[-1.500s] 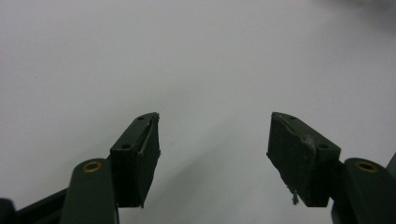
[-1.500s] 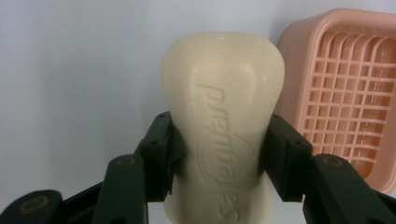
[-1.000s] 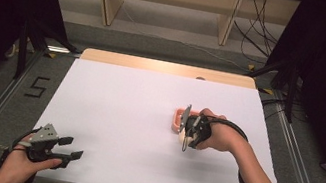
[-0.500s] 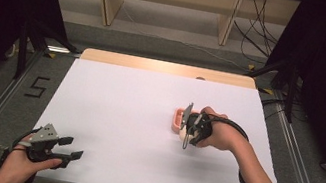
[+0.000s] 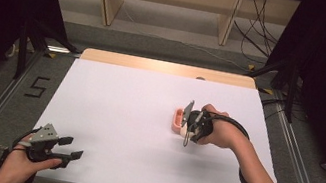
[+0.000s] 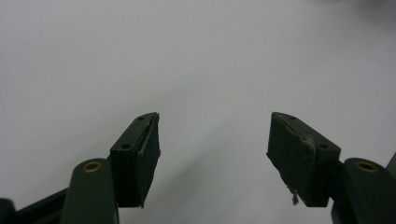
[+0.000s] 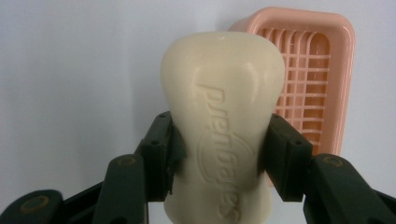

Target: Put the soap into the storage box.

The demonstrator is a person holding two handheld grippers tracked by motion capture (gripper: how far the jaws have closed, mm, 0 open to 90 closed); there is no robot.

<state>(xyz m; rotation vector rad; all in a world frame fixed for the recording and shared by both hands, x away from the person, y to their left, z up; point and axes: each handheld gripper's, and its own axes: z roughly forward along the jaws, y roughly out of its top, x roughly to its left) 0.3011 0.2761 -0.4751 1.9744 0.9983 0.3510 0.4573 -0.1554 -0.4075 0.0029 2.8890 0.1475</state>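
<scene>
A cream bar of soap with raised lettering is clamped between the jaws of my right gripper, which is shut on it. Just behind it and to the right lies a pink slatted soap dish, with nothing in its visible part. In the high view the right gripper hovers at the right edge of the soap dish, right of the table's centre. My left gripper rests near the front left corner, and its jaws stand wide open over bare white surface.
The white table top has a wooden strip along its far edge. Wooden shelving legs and cables stand on the floor beyond it. Metal rails run along both sides of the table.
</scene>
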